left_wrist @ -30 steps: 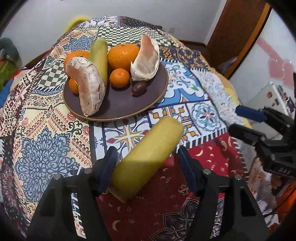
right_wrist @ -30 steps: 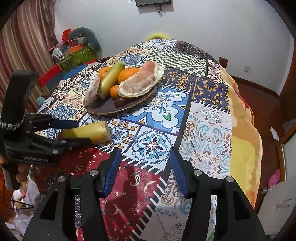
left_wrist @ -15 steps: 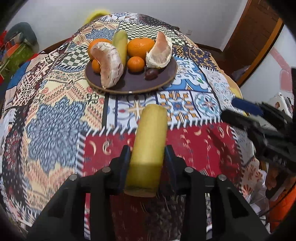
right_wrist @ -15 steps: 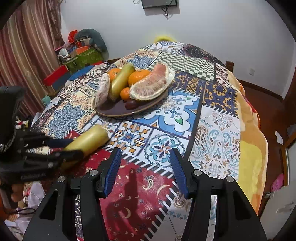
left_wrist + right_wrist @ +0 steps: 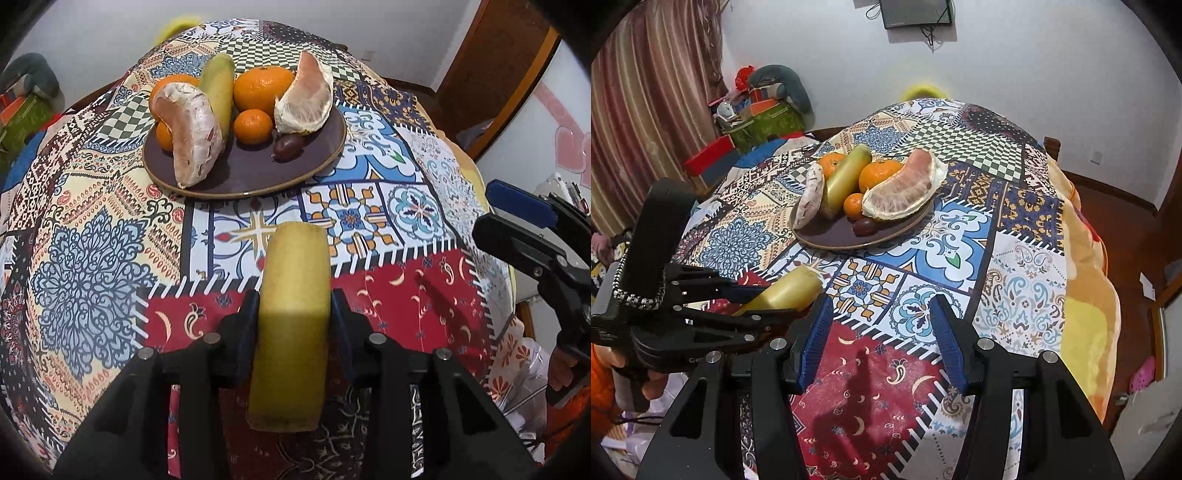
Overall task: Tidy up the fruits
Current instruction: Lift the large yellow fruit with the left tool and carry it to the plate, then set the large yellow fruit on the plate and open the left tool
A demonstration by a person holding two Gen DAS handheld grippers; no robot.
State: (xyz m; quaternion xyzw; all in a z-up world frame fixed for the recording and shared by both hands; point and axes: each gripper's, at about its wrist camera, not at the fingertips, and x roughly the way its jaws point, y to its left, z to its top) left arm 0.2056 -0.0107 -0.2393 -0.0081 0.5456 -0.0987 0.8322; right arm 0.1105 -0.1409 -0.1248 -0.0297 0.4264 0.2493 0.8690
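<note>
Your left gripper (image 5: pixel 293 314) has just closed its fingers on the yellow-green fruit piece (image 5: pixel 291 325), which lies on the tabletop (image 5: pixel 92 258) in front of the plate (image 5: pixel 240 177); your right gripper (image 5: pixel 881 343) hangs half open and holds nothing. The fruit is smooth and round and is held only near its rear end, so it can slip or tip forward when you lift it. The plate is crowded with oranges (image 5: pixel 264 90) and pomelo pieces (image 5: pixel 192 129), so a careless placing may knock one off.
</note>
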